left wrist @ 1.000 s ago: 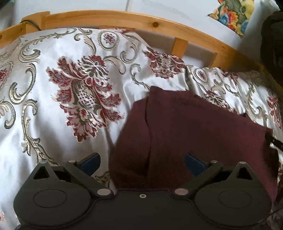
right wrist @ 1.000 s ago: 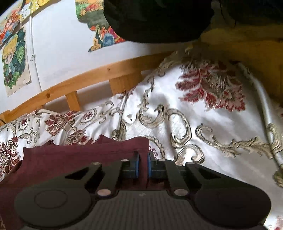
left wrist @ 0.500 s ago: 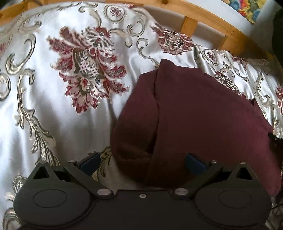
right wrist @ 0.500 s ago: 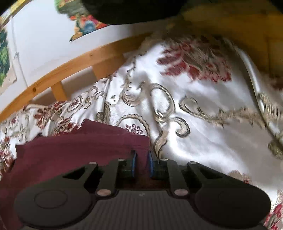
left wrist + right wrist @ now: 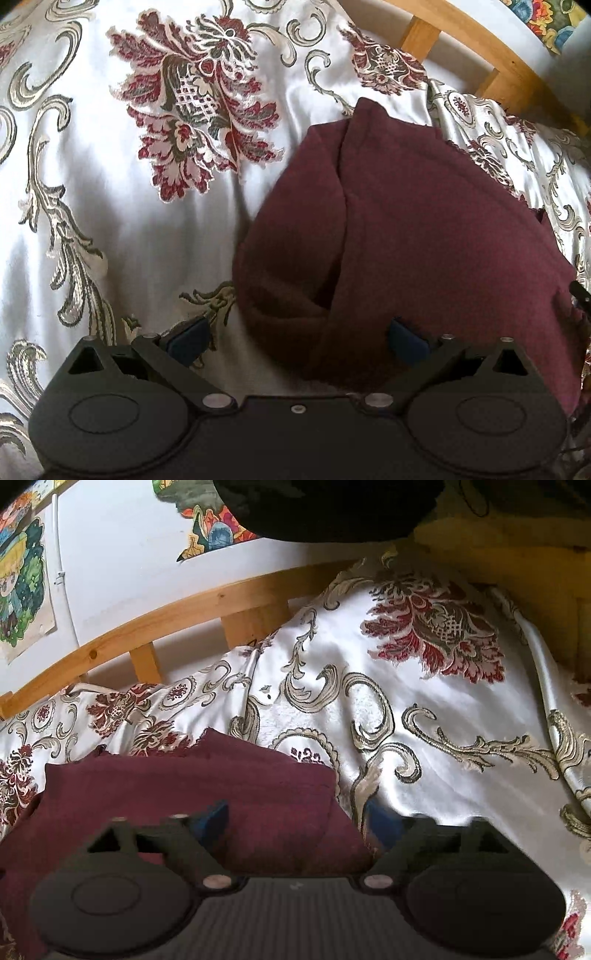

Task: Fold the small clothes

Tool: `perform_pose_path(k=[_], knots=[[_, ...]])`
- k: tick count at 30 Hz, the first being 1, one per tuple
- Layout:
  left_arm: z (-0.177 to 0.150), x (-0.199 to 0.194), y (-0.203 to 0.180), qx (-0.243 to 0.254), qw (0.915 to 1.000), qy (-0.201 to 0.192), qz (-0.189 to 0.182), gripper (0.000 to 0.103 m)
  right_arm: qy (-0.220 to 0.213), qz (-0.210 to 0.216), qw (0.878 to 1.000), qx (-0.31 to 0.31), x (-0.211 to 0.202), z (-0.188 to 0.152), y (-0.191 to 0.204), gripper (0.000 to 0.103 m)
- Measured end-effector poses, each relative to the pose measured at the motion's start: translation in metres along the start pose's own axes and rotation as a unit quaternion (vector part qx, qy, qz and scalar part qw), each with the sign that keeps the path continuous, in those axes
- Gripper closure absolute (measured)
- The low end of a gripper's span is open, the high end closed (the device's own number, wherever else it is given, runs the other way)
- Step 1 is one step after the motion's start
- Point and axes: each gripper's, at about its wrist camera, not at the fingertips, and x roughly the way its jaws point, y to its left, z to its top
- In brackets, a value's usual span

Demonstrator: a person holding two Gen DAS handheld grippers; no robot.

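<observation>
A folded maroon garment [image 5: 424, 229] lies on the white bedspread [image 5: 110, 229] with red and gold flowers. My left gripper [image 5: 297, 341] stands open just over the garment's near left corner, its blue pads wide apart and pressing on nothing. In the right wrist view the same maroon garment [image 5: 192, 797] fills the lower left. My right gripper [image 5: 297, 821] is opening over the garment's right edge; the cloth lies between the spread pads, which no longer pinch it.
A curved wooden bed rail [image 5: 177, 616] runs along the far side, with a white wall and coloured pictures [image 5: 22, 587] behind it. A dark object [image 5: 325, 506] hangs at the top of the right wrist view. Yellow-brown furniture [image 5: 517, 542] borders the bedspread at the right.
My right gripper, shut on the garment's edge in the earlier frames, has spread its jaws and let the cloth go. My left gripper has sunk closer to the garment and tipped downward.
</observation>
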Motion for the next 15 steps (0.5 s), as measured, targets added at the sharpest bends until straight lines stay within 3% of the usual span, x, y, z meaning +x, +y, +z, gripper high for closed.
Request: perform_pose_path(k=[3, 11, 15], knots=[[-0.002, 0.001, 0.000, 0.006, 1.0000, 0.000, 0.002, 0.001, -0.011, 0.001, 1.000, -0.004, -0.007, 0.001, 0.004, 0.000], [-0.003, 0.003, -0.001, 0.009, 0.9999, -0.002, 0.008, 0.001, -0.021, -0.056, 0.994, -0.096, -0.015, 0.000, 0.030, 0.000], [-0.003, 0.003, -0.001, 0.008, 1.0000, -0.002, 0.005, 0.001, -0.033, -0.049, 0.990, -0.126, -0.025, -0.001, 0.044, 0.000]])
